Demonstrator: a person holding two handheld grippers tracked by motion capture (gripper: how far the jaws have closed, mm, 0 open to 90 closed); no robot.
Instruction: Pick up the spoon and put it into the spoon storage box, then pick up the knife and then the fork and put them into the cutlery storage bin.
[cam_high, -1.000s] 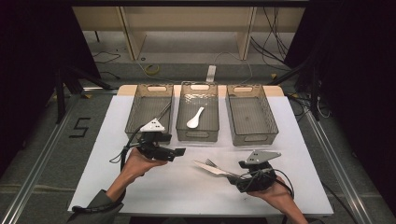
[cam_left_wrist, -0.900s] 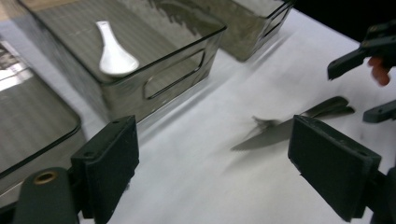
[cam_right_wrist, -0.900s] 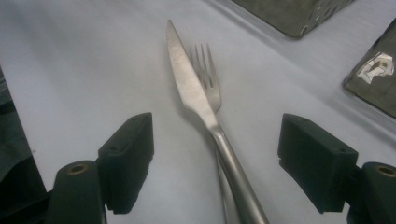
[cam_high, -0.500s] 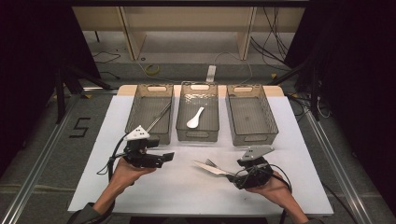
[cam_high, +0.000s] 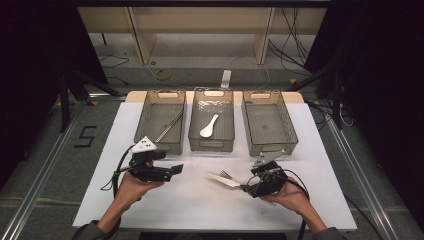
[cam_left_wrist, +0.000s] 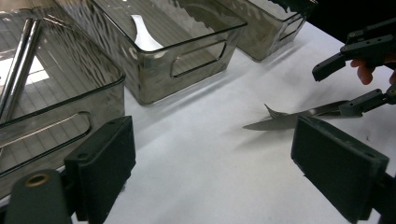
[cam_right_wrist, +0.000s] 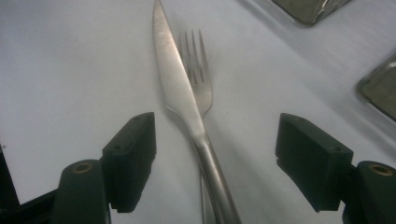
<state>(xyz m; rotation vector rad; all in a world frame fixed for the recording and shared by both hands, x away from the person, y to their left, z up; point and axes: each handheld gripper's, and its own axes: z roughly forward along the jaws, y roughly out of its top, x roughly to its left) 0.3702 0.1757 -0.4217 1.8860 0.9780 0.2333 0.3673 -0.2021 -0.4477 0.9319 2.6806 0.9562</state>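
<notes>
The only legible marking is a dark numeral "5" (cam_high: 86, 136) on the floor to the left of the table (cam_high: 200, 210). A knife (cam_right_wrist: 180, 93) and a fork (cam_right_wrist: 198, 79) lie on the white table surface, the knife crossing over the fork, both handles running back toward the right gripper (cam_high: 246, 186). That gripper's jaws stand wide apart, one on each side of the two handles, with no pad touching either. The left gripper (cam_high: 176, 170) is also wide open and empty, well apart from the cutlery, pointing toward it.
</notes>
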